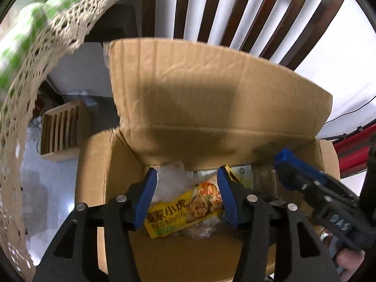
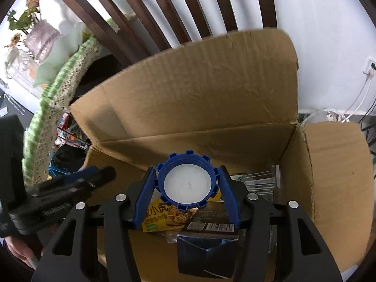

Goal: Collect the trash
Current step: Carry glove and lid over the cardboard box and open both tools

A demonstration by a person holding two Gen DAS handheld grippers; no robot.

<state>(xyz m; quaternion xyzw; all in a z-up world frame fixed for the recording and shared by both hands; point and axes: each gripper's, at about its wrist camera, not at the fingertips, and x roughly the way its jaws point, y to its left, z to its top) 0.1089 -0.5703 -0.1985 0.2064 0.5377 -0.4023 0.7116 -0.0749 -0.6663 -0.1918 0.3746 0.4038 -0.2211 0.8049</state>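
1. Nearest my left wrist camera, the left gripper (image 1: 186,196) points down into the cardboard box (image 1: 211,108); its fingers (image 1: 146,197) stand apart, released, pressing on nothing.
2. A yellow snack wrapper (image 1: 183,211) lies in the box below and between those fingers, on crumpled clear plastic (image 1: 174,176).
3. On the right wrist view, the right gripper (image 2: 186,195) is grasping a blue bottle cap (image 2: 186,182), a blue finger against each side of its ridged rim, white inner face toward the camera.
4. The cap hangs over the open box, above the yellow wrapper and a dark carton (image 2: 206,246) with a barcode.
5. Clear plastic packaging (image 2: 260,178) sits at the box's far right corner.
6. Behind the raised far flap stands a dark wooden chair back (image 2: 164,11).
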